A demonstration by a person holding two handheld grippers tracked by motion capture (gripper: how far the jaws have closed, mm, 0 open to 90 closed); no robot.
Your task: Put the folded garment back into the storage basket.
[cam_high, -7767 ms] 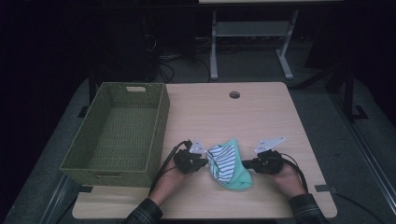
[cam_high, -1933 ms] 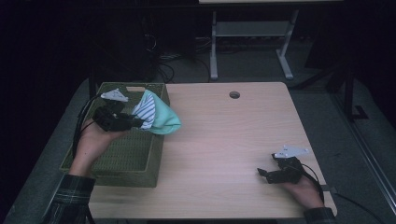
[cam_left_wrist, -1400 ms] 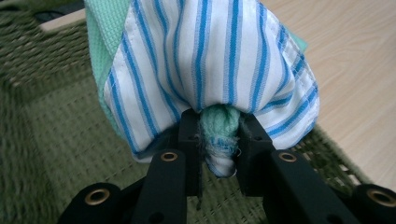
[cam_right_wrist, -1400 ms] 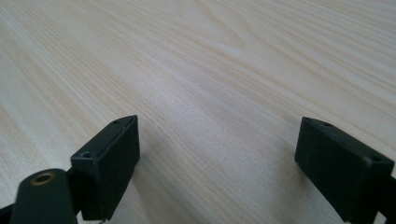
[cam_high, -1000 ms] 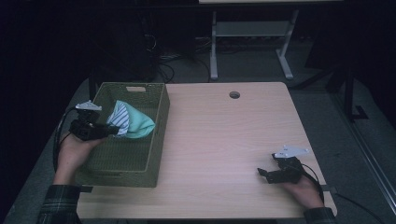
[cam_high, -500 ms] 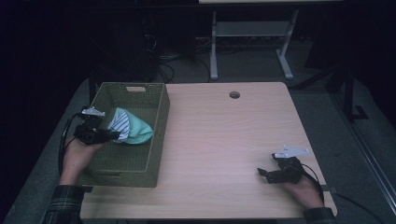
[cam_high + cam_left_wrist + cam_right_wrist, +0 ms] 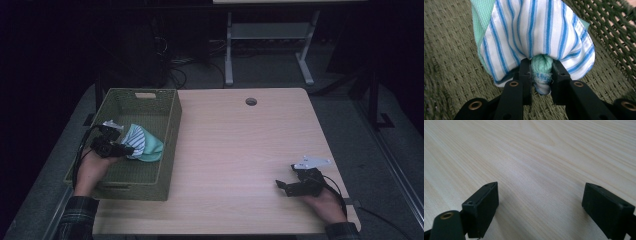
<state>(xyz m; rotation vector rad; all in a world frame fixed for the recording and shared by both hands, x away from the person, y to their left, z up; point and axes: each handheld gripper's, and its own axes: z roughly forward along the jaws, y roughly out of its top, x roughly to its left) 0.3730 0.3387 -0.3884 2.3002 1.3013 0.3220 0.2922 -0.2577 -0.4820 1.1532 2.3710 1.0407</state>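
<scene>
Over the green woven basket (image 7: 150, 107) in the high view, the left claw (image 7: 126, 149) lowers a bunched striped-and-mint cloth (image 7: 144, 145) inside its walls, apparently to stow it; the right claw (image 7: 281, 185) rests on the worktop (image 7: 240, 145), well apart, with bare wood all round. Left gripper view: the pads pinch a cloth fold (image 7: 541, 67), basket wall close alongside. Right gripper view: jaws wide, nothing between.
</scene>
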